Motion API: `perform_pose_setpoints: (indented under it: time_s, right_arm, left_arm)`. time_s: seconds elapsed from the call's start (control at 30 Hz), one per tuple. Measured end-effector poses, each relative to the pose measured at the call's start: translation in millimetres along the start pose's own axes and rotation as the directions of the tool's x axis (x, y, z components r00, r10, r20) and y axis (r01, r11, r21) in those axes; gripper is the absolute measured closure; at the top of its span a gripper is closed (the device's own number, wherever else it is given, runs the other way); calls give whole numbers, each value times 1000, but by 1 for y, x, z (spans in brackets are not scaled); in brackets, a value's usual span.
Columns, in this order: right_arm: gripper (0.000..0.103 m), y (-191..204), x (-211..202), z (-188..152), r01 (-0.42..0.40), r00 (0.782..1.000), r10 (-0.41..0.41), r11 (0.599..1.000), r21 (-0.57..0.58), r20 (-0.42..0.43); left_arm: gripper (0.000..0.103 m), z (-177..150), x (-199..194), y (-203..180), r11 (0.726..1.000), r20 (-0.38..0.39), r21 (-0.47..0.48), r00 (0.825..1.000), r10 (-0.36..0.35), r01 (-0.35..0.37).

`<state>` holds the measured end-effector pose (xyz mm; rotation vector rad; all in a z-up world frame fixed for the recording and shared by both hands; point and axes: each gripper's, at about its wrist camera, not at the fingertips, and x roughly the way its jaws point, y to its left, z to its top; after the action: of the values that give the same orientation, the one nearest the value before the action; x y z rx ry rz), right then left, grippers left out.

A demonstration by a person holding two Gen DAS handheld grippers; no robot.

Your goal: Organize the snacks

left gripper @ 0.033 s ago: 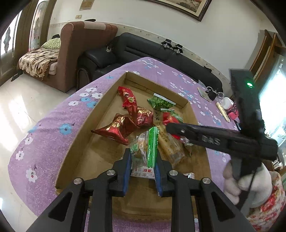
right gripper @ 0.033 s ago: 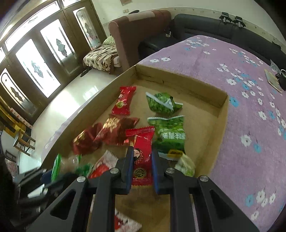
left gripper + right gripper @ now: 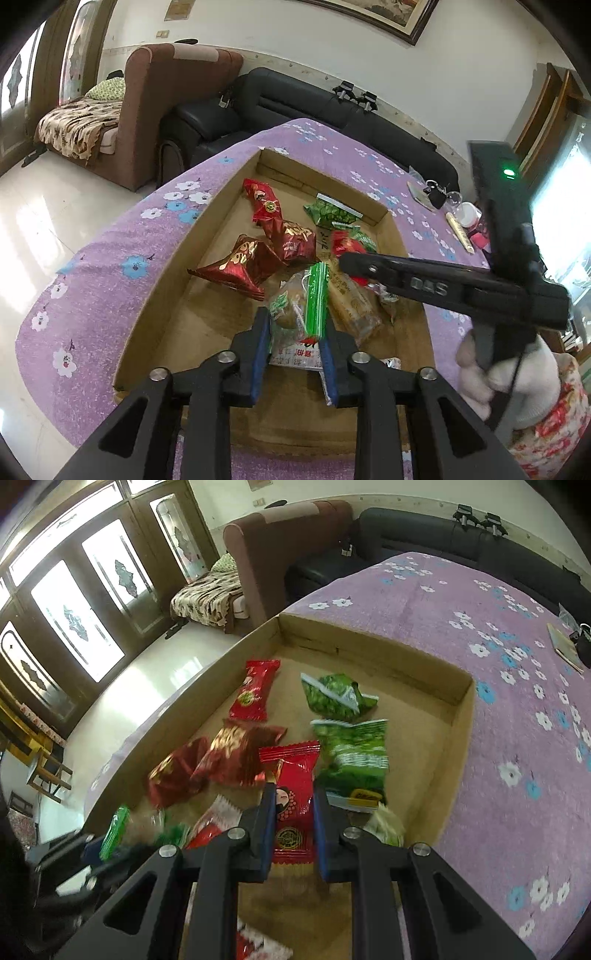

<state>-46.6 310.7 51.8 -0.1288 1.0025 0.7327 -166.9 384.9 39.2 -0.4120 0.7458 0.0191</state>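
A shallow cardboard tray [image 3: 463,701] sits on a purple flowered cloth [image 3: 517,672] and carries all the snacks. Going left to right in the right wrist view: along the tray's left wall lie two dark red foil packets [image 3: 221,760], side by side and touching. Beyond them, toward the far left corner, lies one bright red candy wrapper [image 3: 255,694], flat on the tray floor. A second bright red wrapper of the same kind, the red candy packet [image 3: 291,794], is at the tray's middle, pinched between the blue pads of the right gripper [image 3: 294,812], whose fingers are pressed in against both of its sides. To the right of it are two green packets [image 3: 354,753], one nearer the far wall and one closer in, blurred.

At the tray's near left part, the left gripper [image 3: 294,332] has a clear bag with a green strip [image 3: 301,306] between its fingers; its jaws are opening, and whether the pads touch the bag cannot be told. Just right of the bag lies one clear-wrapped brown bar [image 3: 352,302]. A white-gloved hand [image 3: 517,384] at the tray's right edge holds the other gripper's handle.
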Motion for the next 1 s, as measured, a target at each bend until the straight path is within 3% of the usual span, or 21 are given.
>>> perform_pose_setpoints:
  time_s: [0.17, 0.33, 0.5, 0.7, 1.0]
  right_arm:
    - [85, 1, 13, 9, 39, 999, -39, 999, -4, 5]
    - [84, -3, 14, 11, 38, 999, -39, 999, 16, 26]
    - [68, 0, -14, 7, 18, 996, -20, 1000, 21, 89]
    - [57, -7, -67, -23, 46, 977, -50, 999, 22, 205]
    - [55, -39, -108, -82, 95, 951, -133, 985, 147, 280]
  left_arm:
    - [59, 2, -8, 3, 1000, 31, -12, 999, -22, 22]
    - [54, 2, -16, 5, 999, 50, -23, 998, -26, 27]
    - [48, 3, -23, 1, 999, 64, -23, 998, -25, 26]
    - [43, 3, -34, -11, 1000, 86, 2, 996, -28, 28]
    - [33, -3, -48, -51, 997, 132, 74, 991, -17, 7]
